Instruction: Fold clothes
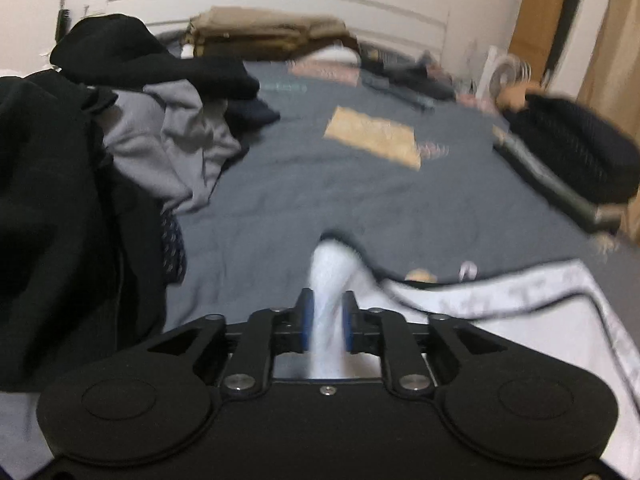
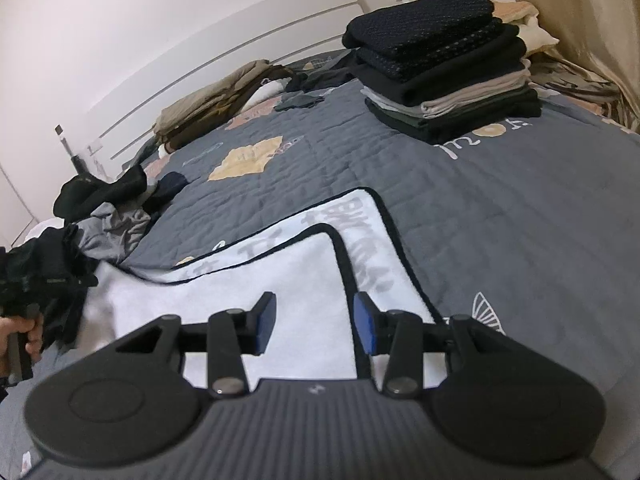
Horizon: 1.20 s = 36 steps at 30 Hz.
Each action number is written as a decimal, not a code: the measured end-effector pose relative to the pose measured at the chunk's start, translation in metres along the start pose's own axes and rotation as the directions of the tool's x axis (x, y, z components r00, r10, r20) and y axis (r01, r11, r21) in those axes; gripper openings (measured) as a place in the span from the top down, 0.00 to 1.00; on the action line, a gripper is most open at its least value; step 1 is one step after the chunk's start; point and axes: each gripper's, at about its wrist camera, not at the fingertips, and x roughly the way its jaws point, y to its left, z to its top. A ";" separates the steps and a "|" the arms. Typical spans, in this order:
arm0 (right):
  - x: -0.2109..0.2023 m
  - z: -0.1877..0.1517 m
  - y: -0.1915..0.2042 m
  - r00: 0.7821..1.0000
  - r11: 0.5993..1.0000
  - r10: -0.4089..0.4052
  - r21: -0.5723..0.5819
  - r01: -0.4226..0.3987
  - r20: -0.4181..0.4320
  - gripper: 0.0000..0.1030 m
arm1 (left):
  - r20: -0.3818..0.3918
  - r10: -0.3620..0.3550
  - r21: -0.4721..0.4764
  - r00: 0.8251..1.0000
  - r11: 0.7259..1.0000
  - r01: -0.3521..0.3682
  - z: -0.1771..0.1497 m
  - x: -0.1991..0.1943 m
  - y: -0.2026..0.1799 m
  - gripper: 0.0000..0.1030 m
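Nearest the left wrist camera, the left hand-held gripper (image 1: 327, 316) is pinching a bunched ridge of the white towel (image 1: 520, 320) between its blue pads (image 1: 307, 320). The right hand-held gripper (image 2: 316, 322) is hanging released above the same white towel (image 2: 280, 280), nothing between its fingers. The towel, black-edged with grey lettering, is lying partly folded on the grey quilted bed (image 2: 500, 208), one corner already turned over.

The risk is coming from the one-sided hold: with only the left side gripping, any pull is likely dragging the whole towel across the quilt and skewing the fold already made. The thin pinch may also be slipping out. On the left, the heap of unfolded dark and grey clothes (image 1: 120, 128) is sitting close, so a wide sweep could be snagging it. The folded stack (image 2: 444, 64) is standing well apart.
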 end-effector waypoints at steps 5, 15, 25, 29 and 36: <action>0.006 0.001 -0.001 1.000 1.000 -0.004 0.005 0.004 -0.019 0.59 | 0.015 -0.114 0.013 0.993 0.993 0.114 -0.032 -0.053 -0.014 0.58; 0.009 -0.005 0.004 0.999 0.998 -0.004 -0.064 0.001 -0.053 0.59 | 0.088 -0.229 0.077 0.969 0.972 0.223 -0.119 -0.155 -0.091 0.26; 0.024 -0.005 0.006 0.999 0.979 0.012 -0.203 -0.018 -0.034 0.59 | 0.203 -0.302 0.095 0.932 0.953 0.288 -0.139 -0.177 -0.114 0.25; 0.049 0.002 0.004 0.999 0.955 -0.007 -0.295 -0.007 -0.047 0.59 | 0.210 -0.322 0.034 0.923 0.946 0.322 -0.141 -0.173 -0.105 0.25; 0.108 0.019 0.000 0.996 0.938 -0.019 -0.346 -0.012 -0.086 0.59 | 0.210 -0.299 0.045 0.931 0.954 0.296 -0.143 -0.169 -0.101 0.25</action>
